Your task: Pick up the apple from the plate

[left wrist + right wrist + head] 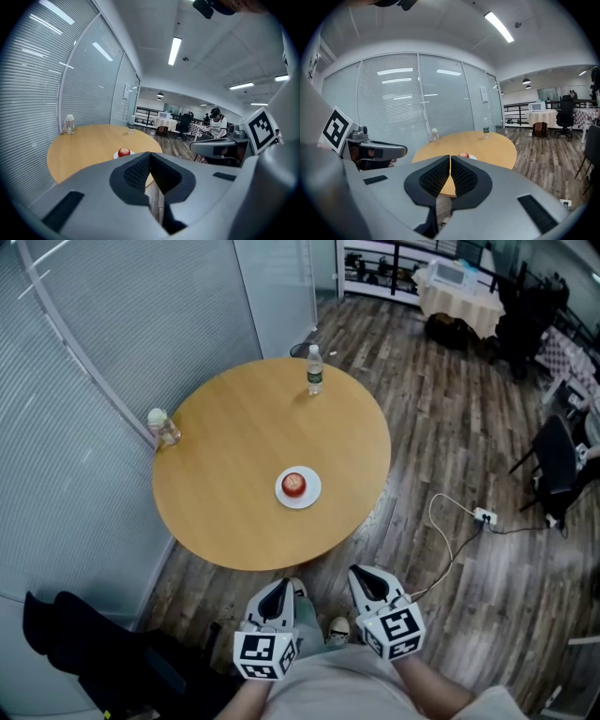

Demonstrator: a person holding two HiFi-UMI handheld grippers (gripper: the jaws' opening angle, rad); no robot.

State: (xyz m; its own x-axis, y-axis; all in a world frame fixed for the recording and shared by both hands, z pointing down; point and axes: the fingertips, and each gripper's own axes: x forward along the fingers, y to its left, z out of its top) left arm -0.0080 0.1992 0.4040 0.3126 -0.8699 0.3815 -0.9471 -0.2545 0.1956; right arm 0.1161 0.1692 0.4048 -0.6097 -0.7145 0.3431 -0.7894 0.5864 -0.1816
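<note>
A red apple point(294, 484) lies on a small white plate point(313, 497) near the front of a round wooden table point(234, 456). Both grippers hang below the table's near edge, short of the plate. The left gripper point(278, 589) is shut with nothing in it, and so is the right gripper point(362, 575). In the left gripper view the shut jaws point(150, 158) point at the apple point(123, 152) from a distance. In the right gripper view the apple point(463, 154) peeks just above the shut jaws point(450, 161).
A water bottle point(314, 369) stands at the table's far edge and a small bottle point(162, 427) at its left edge by the glass wall. A power strip with cable point(484, 516) lies on the floor at the right; a black bag point(84, 643) sits lower left.
</note>
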